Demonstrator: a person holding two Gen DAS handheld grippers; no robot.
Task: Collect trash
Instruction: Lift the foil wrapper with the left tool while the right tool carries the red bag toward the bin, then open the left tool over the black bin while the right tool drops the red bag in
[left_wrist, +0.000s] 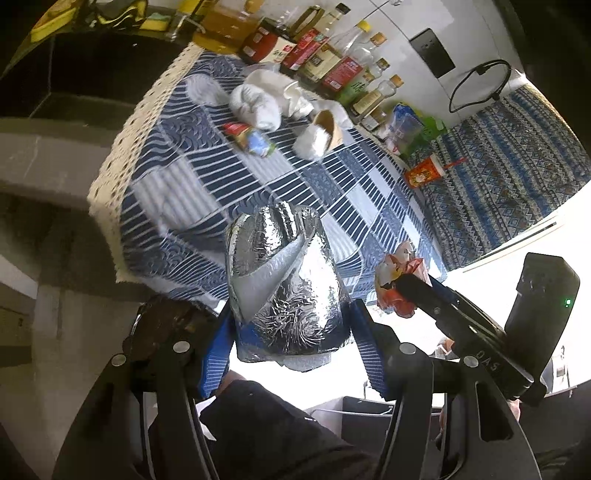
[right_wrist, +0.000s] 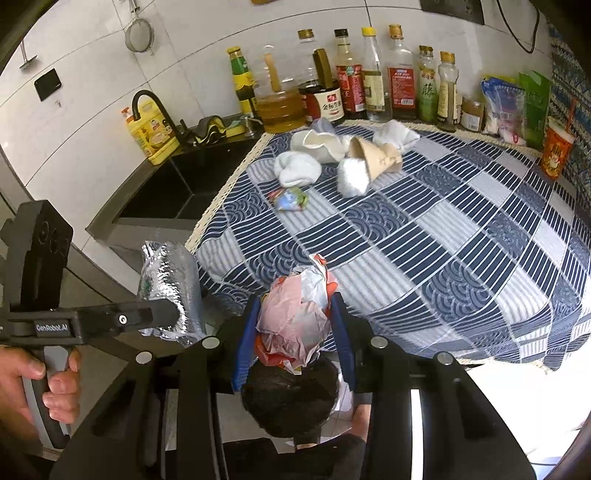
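The crumpled silver foil bag (left_wrist: 284, 284) sits clamped in the left gripper (left_wrist: 291, 325), its long axis running forward along the fingers, and the crushed red-and-white wrapper (right_wrist: 295, 314) is pinched in the right gripper (right_wrist: 293, 332); both hang just off the near edge of the blue patterned tablecloth (right_wrist: 443, 229). Remaining trash lies ahead across the cloth: a small colourful wrapper (right_wrist: 290, 199) nearest, then white crumpled tissues (right_wrist: 297, 168) and a tipped paper cup (right_wrist: 373, 157) (mouth facing the grippers) near the bottles (right_wrist: 373, 77). I judge neither gripper is free to reach them until its load is dropped.
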